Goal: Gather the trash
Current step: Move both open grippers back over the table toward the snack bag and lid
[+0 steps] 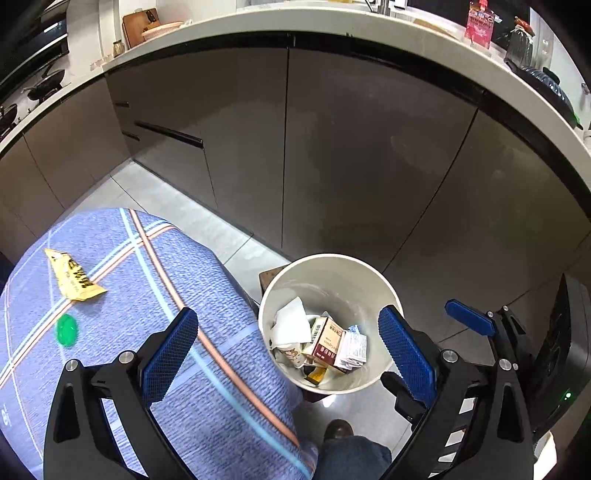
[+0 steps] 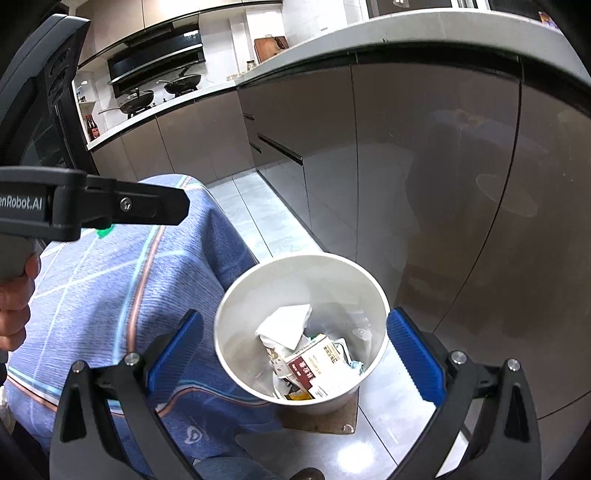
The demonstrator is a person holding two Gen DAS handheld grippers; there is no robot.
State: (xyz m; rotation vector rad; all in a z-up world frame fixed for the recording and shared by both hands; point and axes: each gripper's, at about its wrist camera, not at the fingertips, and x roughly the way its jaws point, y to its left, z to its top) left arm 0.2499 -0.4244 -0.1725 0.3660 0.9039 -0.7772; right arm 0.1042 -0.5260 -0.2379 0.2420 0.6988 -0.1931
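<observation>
Grey-brown base cabinets [image 1: 369, 155] with dark recessed handles run under a pale worktop [image 1: 332, 22], and the floor [image 2: 266, 221] is laid with light grey tiles. Two black pans [image 2: 162, 90] sit on the hob beneath a black extractor hood [image 2: 155, 62], with a wooden chopping board [image 2: 269, 46] leaning against the wall further along. A red packet [image 1: 479, 26] stands on the worktop near a dark ridged pot [image 1: 550, 88].

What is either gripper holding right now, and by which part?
Nothing. The left gripper and right gripper are both open and empty above the bin.
</observation>
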